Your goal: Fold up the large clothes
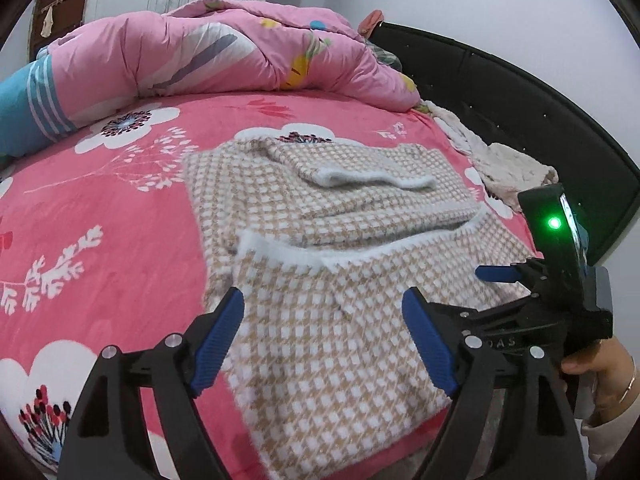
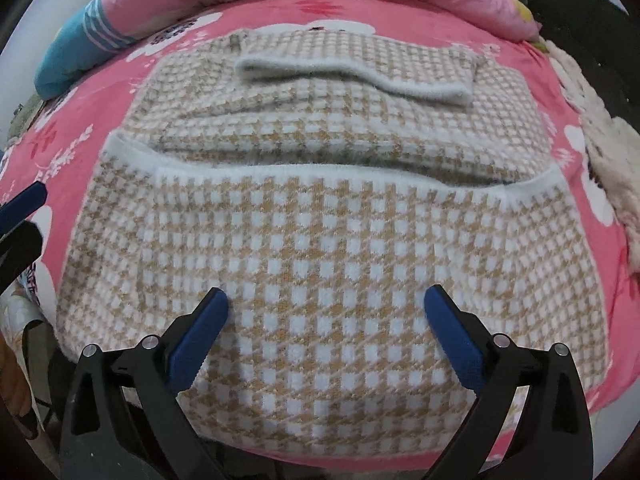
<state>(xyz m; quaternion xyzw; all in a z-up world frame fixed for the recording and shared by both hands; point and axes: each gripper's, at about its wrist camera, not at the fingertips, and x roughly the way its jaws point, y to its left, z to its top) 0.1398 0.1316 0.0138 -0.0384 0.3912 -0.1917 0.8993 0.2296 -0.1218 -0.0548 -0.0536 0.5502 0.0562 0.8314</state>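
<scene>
We see the tan-and-white houndstooth sweater (image 2: 320,248) lying folded on the bed, its white-trimmed hem (image 2: 320,170) doubled up over the body and a white cuff (image 2: 352,76) resting across the upper part. Above its near edge the right hand-held gripper (image 2: 326,332) hangs released, blue pads spread with nothing but knit beneath them. The left hand-held gripper (image 1: 324,344) is likewise released over the sweater's left side, apparently not touching it. The pink floral bedsheet (image 1: 120,208) surrounds the garment. Beyond lie a pink quilt (image 1: 208,48), a cream fluffy cloth (image 1: 508,164) and the black headboard (image 1: 520,92).
</scene>
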